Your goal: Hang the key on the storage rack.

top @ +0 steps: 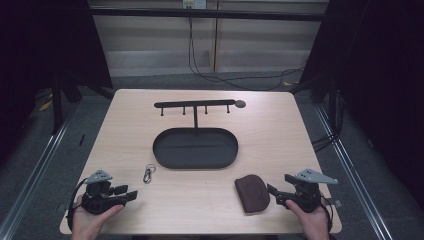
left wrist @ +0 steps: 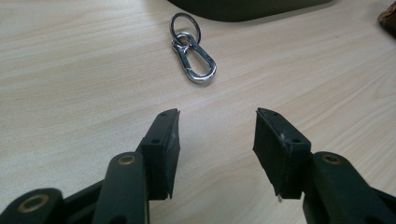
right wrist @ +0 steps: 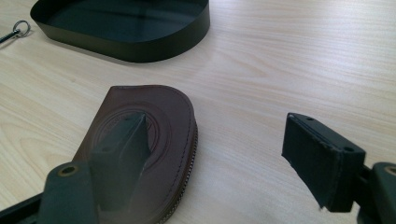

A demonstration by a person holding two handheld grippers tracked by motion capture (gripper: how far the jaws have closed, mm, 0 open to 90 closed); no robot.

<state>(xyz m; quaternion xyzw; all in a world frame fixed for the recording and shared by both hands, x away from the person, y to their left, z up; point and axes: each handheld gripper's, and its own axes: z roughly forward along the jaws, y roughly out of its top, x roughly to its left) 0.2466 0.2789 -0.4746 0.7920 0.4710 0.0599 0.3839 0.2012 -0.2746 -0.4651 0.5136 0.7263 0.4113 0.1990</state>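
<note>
1. We judge the start: left gripper [top: 131,194] and right gripper [top: 271,189] both released, low over the desk [top: 280,130].
2. Carabiner keyring [left wrist: 192,56] lies ahead of the left gripper, long axis toward the black tray [top: 196,148], ring end farthest.
3. Brown pouch [right wrist: 140,140] lies beneath the right gripper's left jaw; next, we judge, closing on either.

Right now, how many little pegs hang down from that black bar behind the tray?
4. They hang in a row under the bar: one near its left end, two on either side of the post, one near its right end.
</note>
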